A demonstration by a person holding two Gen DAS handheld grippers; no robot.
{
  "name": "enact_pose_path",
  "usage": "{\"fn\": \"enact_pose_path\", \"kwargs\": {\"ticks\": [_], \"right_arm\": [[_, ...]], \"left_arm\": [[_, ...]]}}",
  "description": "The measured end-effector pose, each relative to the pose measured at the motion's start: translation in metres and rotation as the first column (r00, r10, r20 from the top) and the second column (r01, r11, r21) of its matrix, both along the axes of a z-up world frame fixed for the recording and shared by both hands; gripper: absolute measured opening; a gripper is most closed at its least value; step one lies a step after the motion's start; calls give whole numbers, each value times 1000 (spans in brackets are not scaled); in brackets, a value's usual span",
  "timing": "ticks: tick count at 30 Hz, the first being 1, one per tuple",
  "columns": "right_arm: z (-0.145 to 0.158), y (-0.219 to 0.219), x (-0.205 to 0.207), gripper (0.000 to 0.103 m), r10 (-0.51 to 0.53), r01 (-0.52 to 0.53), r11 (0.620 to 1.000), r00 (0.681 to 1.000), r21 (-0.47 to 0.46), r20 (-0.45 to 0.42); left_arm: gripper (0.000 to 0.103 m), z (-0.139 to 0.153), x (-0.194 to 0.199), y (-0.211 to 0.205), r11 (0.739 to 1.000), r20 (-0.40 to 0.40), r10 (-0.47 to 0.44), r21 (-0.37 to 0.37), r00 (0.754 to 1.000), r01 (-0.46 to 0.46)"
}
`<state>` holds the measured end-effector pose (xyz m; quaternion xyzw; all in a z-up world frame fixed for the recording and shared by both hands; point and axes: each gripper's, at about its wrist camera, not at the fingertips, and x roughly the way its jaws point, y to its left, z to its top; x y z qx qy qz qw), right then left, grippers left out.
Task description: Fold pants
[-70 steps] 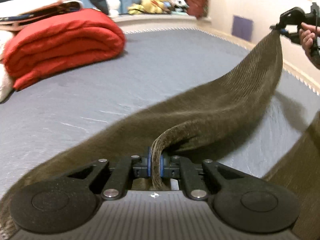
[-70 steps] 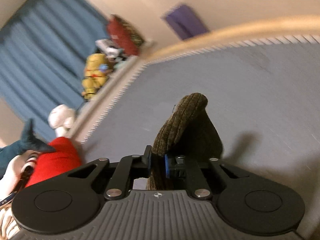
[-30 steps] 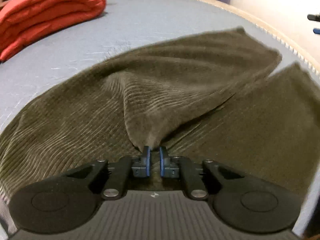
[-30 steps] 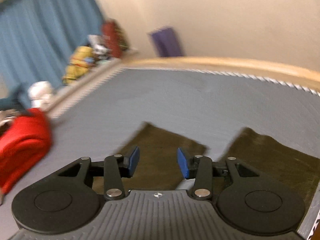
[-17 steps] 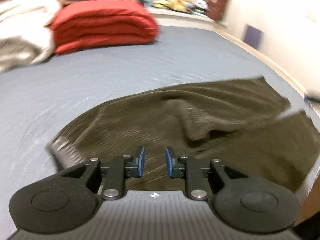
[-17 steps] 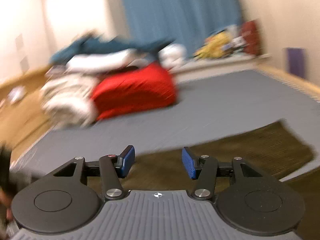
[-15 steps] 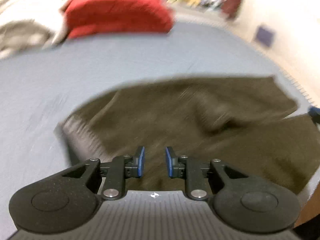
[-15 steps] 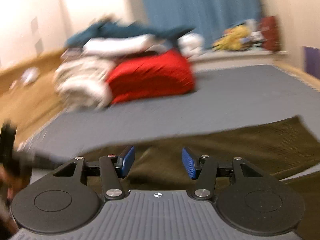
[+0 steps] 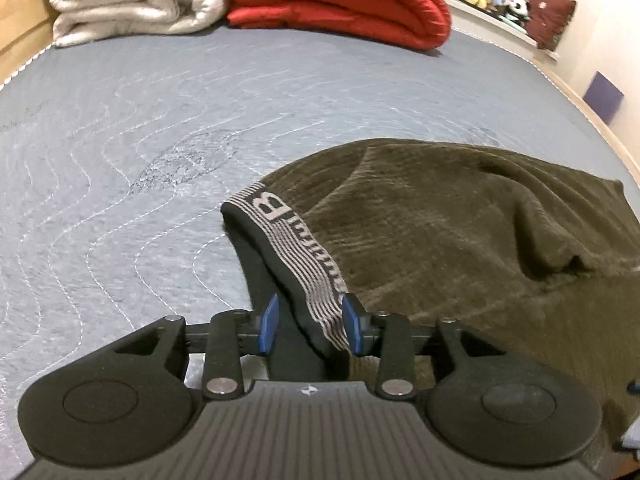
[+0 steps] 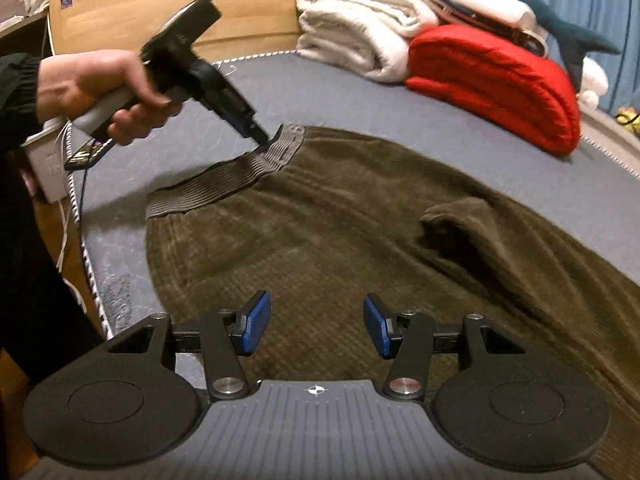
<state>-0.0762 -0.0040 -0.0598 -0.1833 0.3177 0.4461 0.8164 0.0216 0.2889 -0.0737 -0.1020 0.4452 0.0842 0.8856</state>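
The left gripper [image 9: 308, 330] has just been opening and stands partly open around the waistband [image 9: 298, 258] of the pants [image 9: 460, 216]; the striped band runs between the blue pads, close against the right one, but neither pad clearly presses it. The right gripper [image 10: 316, 330] hovers over the hip of the pants with its jaws about half open and nothing between them.

My worry is the next pinch; if the left pads close on only the top layer of the band, a lift would pull the two layers apart and the fold would twist; the right gripper, closing where it is, would catch loose cloth in the middle, not an edge.

The pants are olive corduroy, lying on the grey quilted mattress [image 9: 120, 160] near its front edge, legs running away from the waistband to the right; a raised ridge of cloth [image 10: 452, 216] lies beyond the hip, so they are not flat. Well beyond the pants sit a folded red blanket [image 9: 340, 0] and white bedding [image 9: 132, 0].
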Motion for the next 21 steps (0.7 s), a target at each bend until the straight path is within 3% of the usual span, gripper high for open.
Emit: {"fn": "enact_pose_path", "kwargs": {"ticks": [5, 9, 15, 21], "right_arm": [[-6, -9, 13, 54, -62, 60, 997, 998, -47, -25], [-14, -20, 31, 54, -194, 188, 979, 977, -74, -86], [-31, -50, 65, 55, -434, 410, 900, 877, -150, -206], [-42, -72, 78, 59, -505, 477, 863, 809, -168, -299]], "left_arm": [[39, -2, 15, 5, 1000, 56, 29, 10, 998, -30], [39, 1, 24, 17, 994, 123, 104, 3, 987, -105], [39, 1, 47, 30, 983, 163, 186, -46, 969, -180], [48, -6, 76, 13, 987, 151, 157, 17, 976, -161]]}}
